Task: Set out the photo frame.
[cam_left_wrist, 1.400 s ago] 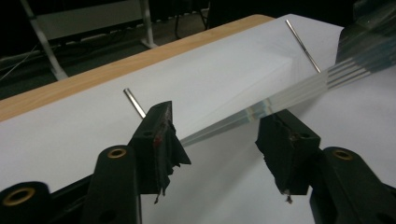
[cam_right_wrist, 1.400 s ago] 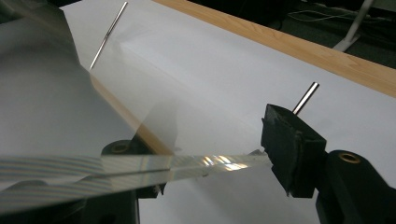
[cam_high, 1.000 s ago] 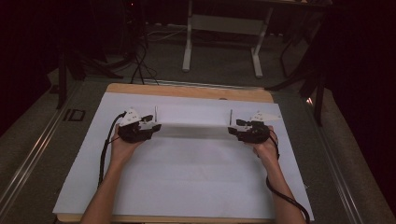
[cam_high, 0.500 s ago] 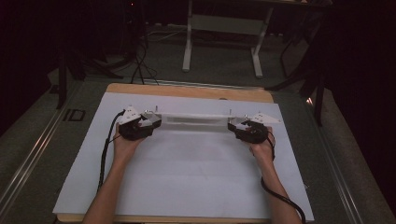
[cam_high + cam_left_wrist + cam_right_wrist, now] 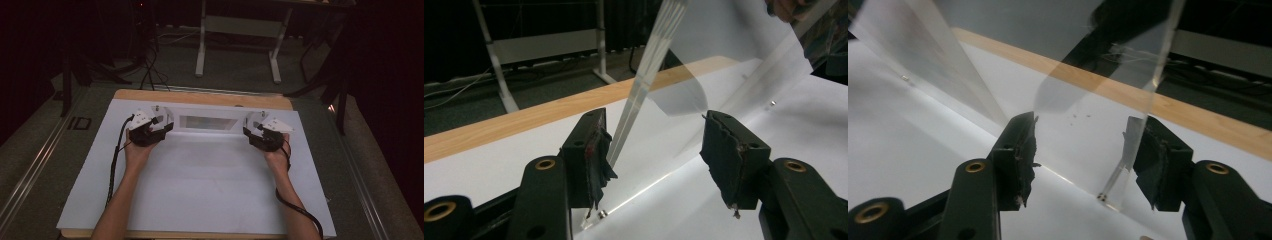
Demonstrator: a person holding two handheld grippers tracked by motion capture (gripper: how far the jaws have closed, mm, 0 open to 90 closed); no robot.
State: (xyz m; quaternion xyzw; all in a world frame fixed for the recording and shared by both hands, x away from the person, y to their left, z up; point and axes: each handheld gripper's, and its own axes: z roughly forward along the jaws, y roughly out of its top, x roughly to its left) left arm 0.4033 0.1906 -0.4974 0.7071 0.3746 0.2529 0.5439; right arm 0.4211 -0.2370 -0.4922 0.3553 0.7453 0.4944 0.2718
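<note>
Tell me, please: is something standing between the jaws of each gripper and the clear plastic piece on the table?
Nothing visible does. The clear plastic piece already sits between the jaws of the left gripper and the right gripper, with the right jaws just closing in.

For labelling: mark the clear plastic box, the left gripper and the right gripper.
clear plastic box [image 5: 207,121], high view, its middle panel.
left gripper [image 5: 655,150], left gripper view, between its fingertips.
right gripper [image 5: 1083,150], right gripper view, between its fingertips.

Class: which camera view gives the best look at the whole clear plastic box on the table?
The high view: it shows the clear plastic box end to end, lying between the left gripper and right gripper. Each gripper view gives just one end's transparent walls rising between its jaws.
</note>
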